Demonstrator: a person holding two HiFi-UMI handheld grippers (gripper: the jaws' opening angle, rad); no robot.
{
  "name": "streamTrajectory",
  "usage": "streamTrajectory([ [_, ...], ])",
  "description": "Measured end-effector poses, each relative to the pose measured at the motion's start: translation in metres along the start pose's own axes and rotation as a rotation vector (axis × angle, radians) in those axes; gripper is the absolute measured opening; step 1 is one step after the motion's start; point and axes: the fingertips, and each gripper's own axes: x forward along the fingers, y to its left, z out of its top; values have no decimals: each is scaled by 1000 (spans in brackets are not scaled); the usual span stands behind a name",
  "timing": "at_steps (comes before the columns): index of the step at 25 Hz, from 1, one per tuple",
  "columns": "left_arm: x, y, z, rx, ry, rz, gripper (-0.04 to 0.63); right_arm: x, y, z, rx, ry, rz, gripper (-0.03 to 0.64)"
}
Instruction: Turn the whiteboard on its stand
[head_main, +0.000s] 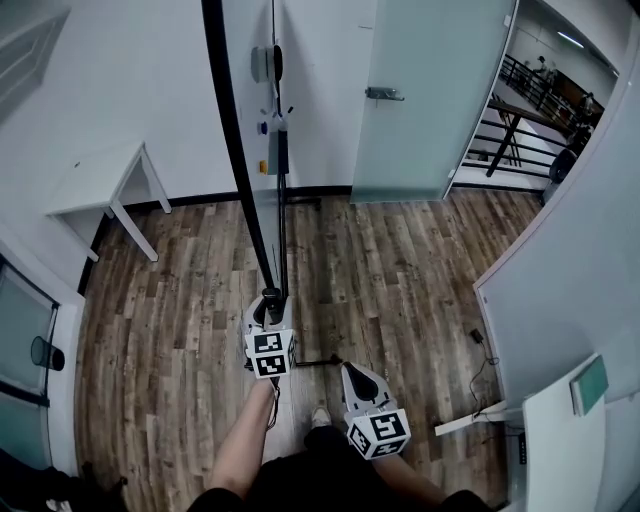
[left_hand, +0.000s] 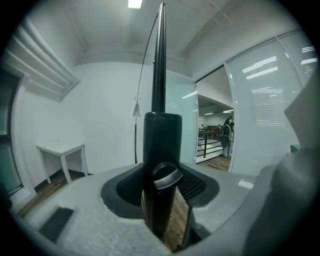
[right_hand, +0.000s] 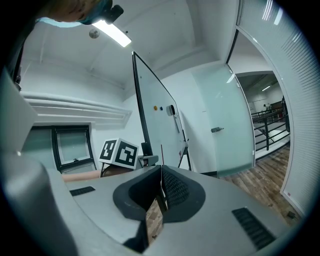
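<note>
The whiteboard (head_main: 240, 150) stands edge-on ahead of me, its black frame running from the top of the head view down to my left gripper (head_main: 270, 305). That gripper is shut on the near vertical frame edge (left_hand: 159, 75), and the black bar fills the space between its jaws (left_hand: 161, 190). The stand's black post (head_main: 284, 200) and foot bar (head_main: 318, 361) rest on the wood floor. My right gripper (head_main: 352, 372) hangs lower right of the board, apart from it, shut on nothing. In the right gripper view (right_hand: 160, 187) the board face (right_hand: 157, 120) carries magnets and an eraser.
A white table (head_main: 110, 185) stands against the left wall. A frosted glass door (head_main: 430, 90) lies behind the board, with a railing beyond it. A white curved partition (head_main: 570, 280), a floor cable (head_main: 480, 345) and a desk with a green book (head_main: 588, 385) are at the right.
</note>
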Motion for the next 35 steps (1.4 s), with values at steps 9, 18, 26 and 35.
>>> streamTrajectory([
  [9, -45, -40, -14, 15, 10, -63, 198, -30, 14, -7, -6, -24, -26, 14],
  [18, -86, -66, -30, 38, 21, -116, 195, -69, 33, -18, 2, -43, -88, 14],
  [26, -152, -78, -41, 50, 10, -151, 193, -115, 66, -34, 12, -64, -127, 14],
  [35, -230, -85, -64, 53, 11, -178, 193, -181, 109, -60, 21, -87, -171, 14],
])
